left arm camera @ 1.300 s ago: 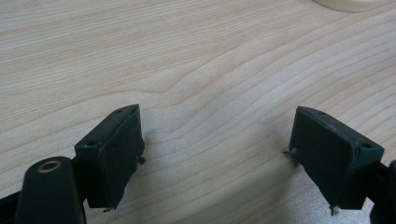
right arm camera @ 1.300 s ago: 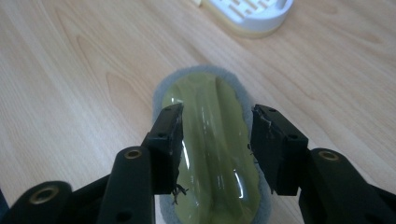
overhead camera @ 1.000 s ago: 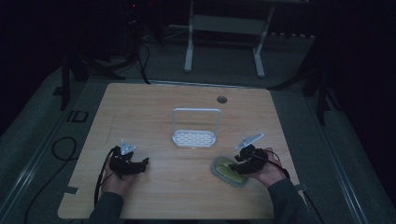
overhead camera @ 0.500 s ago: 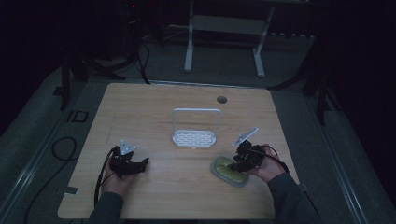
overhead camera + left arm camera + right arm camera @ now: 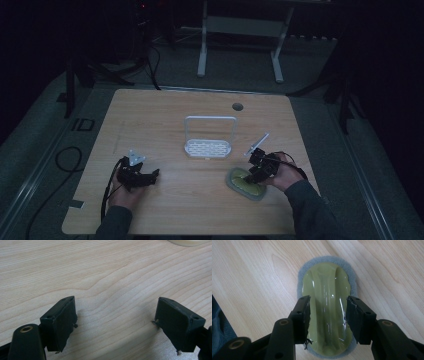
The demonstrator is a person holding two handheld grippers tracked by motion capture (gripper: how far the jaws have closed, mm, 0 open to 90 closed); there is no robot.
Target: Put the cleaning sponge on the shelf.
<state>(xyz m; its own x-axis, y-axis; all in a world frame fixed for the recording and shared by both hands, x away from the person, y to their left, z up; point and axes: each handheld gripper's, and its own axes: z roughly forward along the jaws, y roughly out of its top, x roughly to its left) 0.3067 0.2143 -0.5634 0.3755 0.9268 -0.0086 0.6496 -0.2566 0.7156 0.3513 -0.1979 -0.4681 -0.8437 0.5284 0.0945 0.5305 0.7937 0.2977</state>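
Straddling scrubber (image 5: 327, 305) at table (image 5: 200, 210) 5 o'clock: right gripper (image 5: 327, 315) jaws part-open either side of raised grip, ready to pinch. Left gripper (image 5: 115, 322) wide, empty, parked at 7 o'clock.

Open wooden table (image 5: 165, 115) from nine round to twelve o'clock of the white rack (image 5: 209, 144): free passage there. At table centre, rack upright, its arched handle blocking a low, straight crossing. At five o'clock of rack, well apart, green scrubber (image 5: 245, 183) flat on the wood, right gripper (image 5: 256, 174) over it, jaws straddling its raised grip (image 5: 328, 307). At eight o'clock of rack, left gripper (image 5: 147, 177), jaws wide over bare wood (image 5: 112, 297). Between the grippers, clear wood.
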